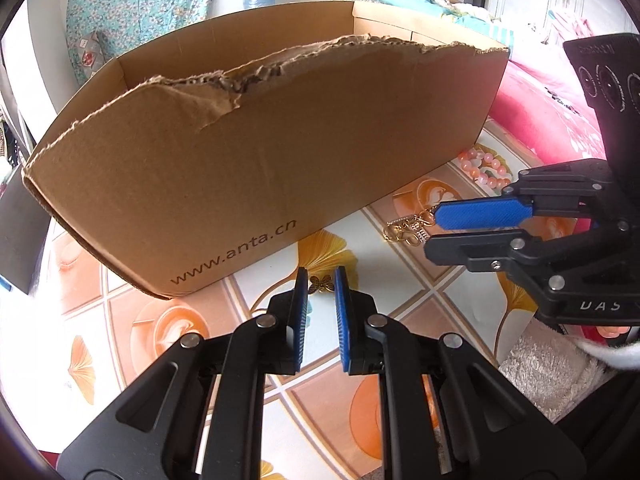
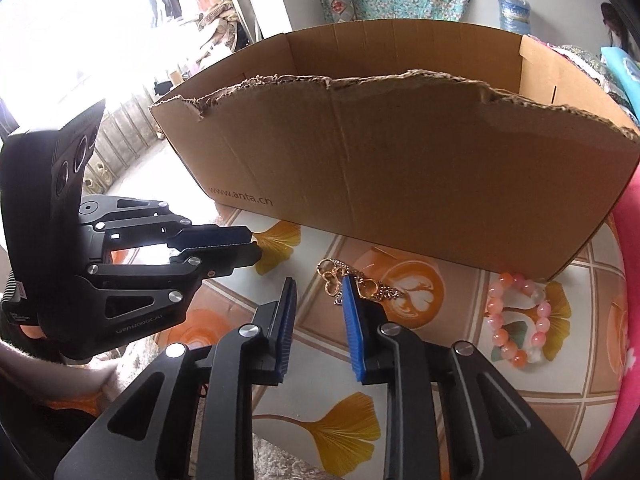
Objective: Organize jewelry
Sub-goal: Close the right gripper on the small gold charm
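Gold butterfly charm (image 1: 321,283) sits between left jaws.

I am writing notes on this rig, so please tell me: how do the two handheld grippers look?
Both the left gripper and right gripper have black linkage frames with silver pivot pins and ribbed blue finger pads. Pale lettering marks each body. A black camera block with round lenses sits above each.

Gold chain (image 2: 360,284), pink bead bracelet (image 2: 516,316), small butterfly piece (image 1: 321,283) — perhaps a brooch — lie before the box (image 2: 400,184).
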